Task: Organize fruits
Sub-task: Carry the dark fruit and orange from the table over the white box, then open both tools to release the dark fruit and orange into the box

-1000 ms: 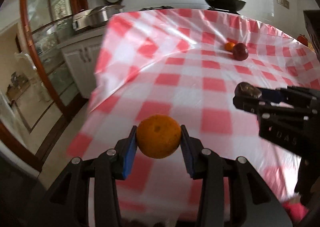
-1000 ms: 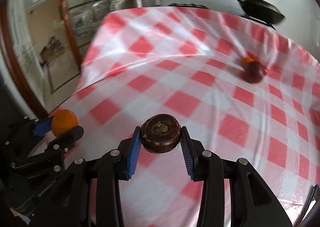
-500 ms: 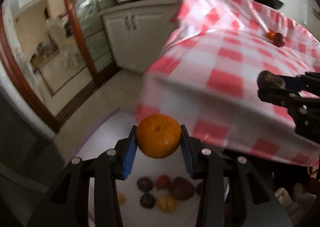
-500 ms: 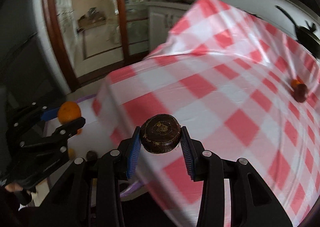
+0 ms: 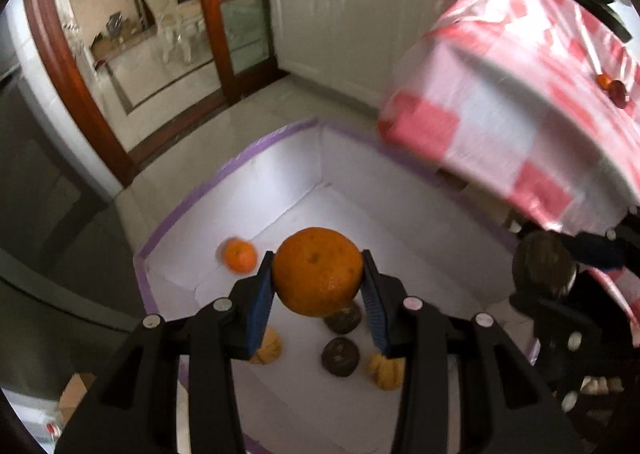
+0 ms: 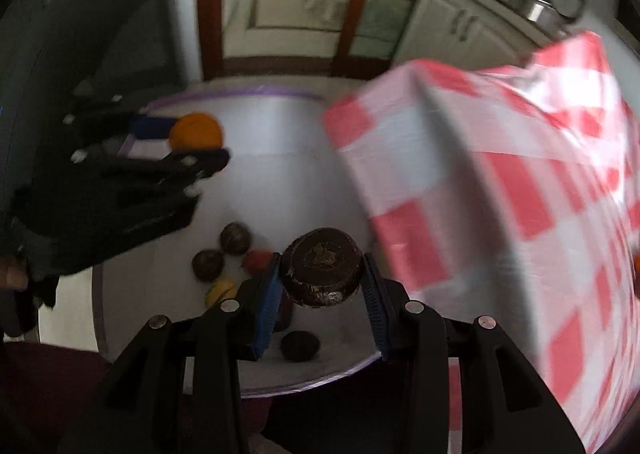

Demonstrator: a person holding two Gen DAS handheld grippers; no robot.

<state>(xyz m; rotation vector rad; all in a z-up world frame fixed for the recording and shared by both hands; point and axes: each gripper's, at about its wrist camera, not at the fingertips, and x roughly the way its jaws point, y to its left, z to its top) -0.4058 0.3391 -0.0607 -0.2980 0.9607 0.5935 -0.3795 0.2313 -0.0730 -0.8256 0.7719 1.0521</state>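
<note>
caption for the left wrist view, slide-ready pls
Left gripper holds an orange over a white box of fruit on the floor; right gripper alongside grips a dark fruit.

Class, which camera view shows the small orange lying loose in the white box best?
The left wrist view: the small orange lies unobstructed near the white box's corner. In the right wrist view it cannot be made out; the left claw covers that area.

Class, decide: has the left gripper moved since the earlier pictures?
Yes. The left gripper, holding the orange, went from above the checked table to over the white box.
</note>
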